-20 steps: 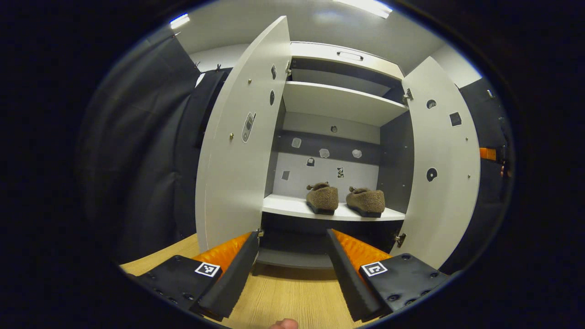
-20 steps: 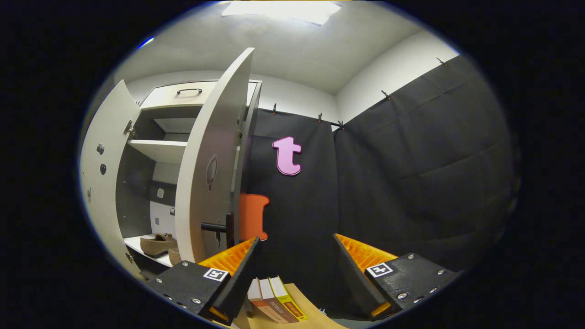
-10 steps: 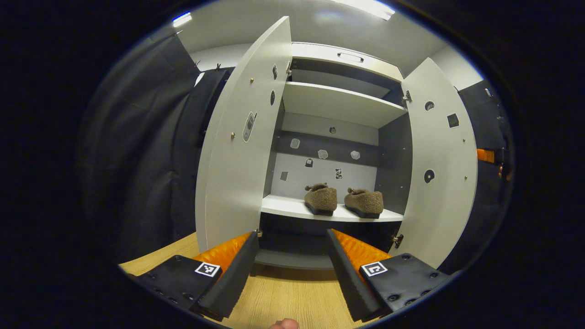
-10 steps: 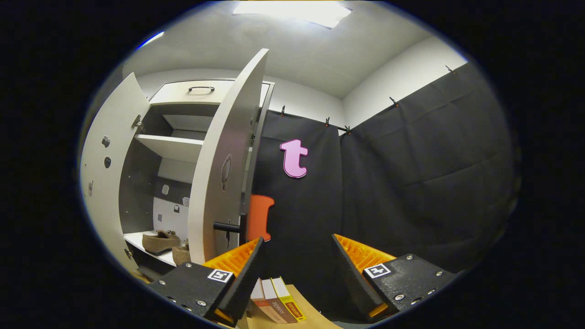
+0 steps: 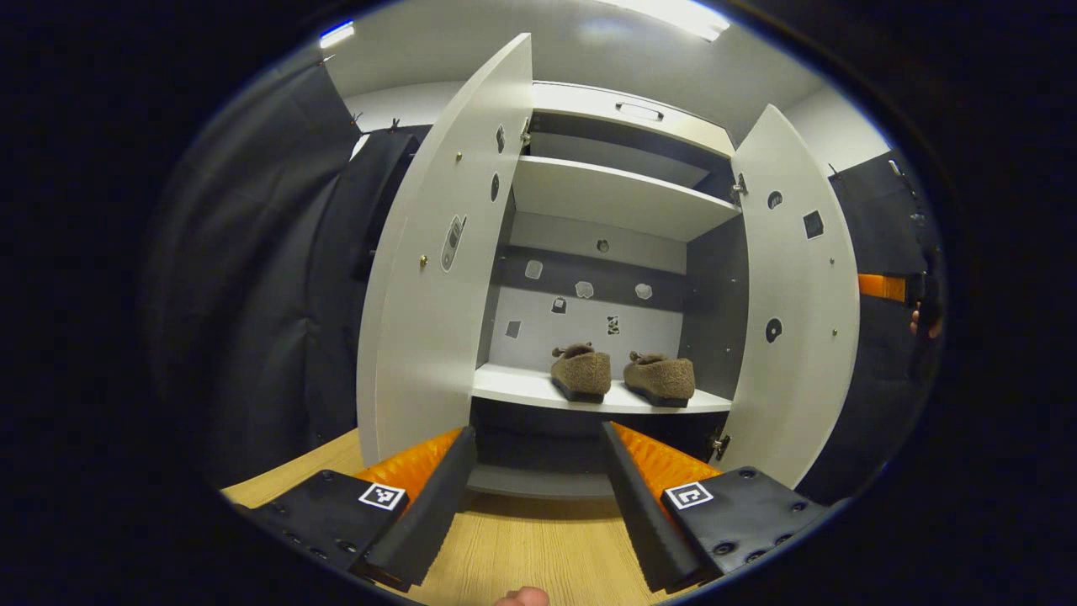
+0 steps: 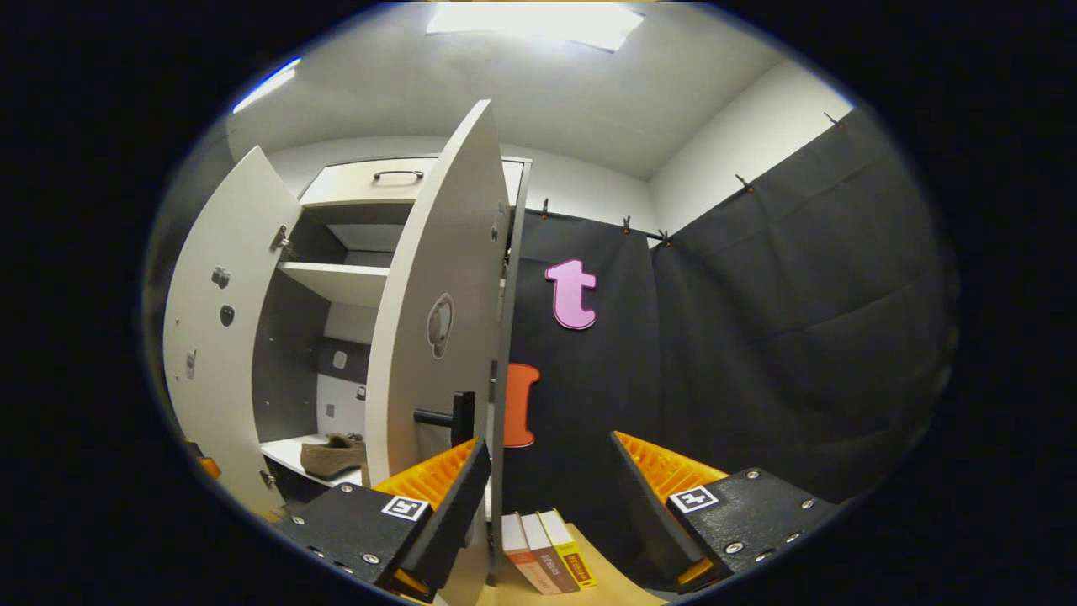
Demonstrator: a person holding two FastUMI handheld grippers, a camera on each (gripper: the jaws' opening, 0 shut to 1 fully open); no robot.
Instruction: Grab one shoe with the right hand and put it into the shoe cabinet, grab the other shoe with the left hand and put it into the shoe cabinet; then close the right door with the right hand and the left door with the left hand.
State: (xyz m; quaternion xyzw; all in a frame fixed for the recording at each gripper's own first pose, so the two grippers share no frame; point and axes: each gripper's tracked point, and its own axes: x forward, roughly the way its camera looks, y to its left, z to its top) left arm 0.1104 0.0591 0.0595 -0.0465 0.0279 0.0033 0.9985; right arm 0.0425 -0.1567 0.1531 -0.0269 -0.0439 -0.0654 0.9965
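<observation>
two brown fuzzy shoes sit side by side on the lower shelf [image 5: 513, 385] of the shoe cabinet [image 5: 627, 114], toes pointing away toward the back wall: the left shoe [image 5: 580, 373] and the right shoe [image 5: 661, 379] are close together but not touching. both doors stand open. in the left gripper view the left door [image 5: 437, 278] swings out toward the camera on one side and the right door [image 5: 795, 295] on the other, with the shelves between them. an upper shelf [image 5: 614, 195] is bare, and small stickers dot the back panel and the inner faces of the doors. the left gripper [image 5: 538, 505] hangs above a wooden floor [image 5: 530, 555] in front of the cabinet, its fingers wide apart and holding nothing, aimed at the opening below the shoes. a fingertip [image 5: 522, 598] peeks in at the bottom edge. far off at the right edge of that view, past the right door, an orange part of the other gripper and a hand show small against the black cloth

in the right gripper view the right gripper [image 6: 547, 522] sits just outside the right door's [image 6: 442, 337] outer edge, fingers spread apart and empty, its left finger [image 6: 446, 522] near the door's black handle [image 6: 442, 416]; whether it touches the door i cannot tell. one shoe [image 6: 332, 455] shows through the gap on the shelf. three books [image 6: 547, 551] stand below on a wooden surface
</observation>
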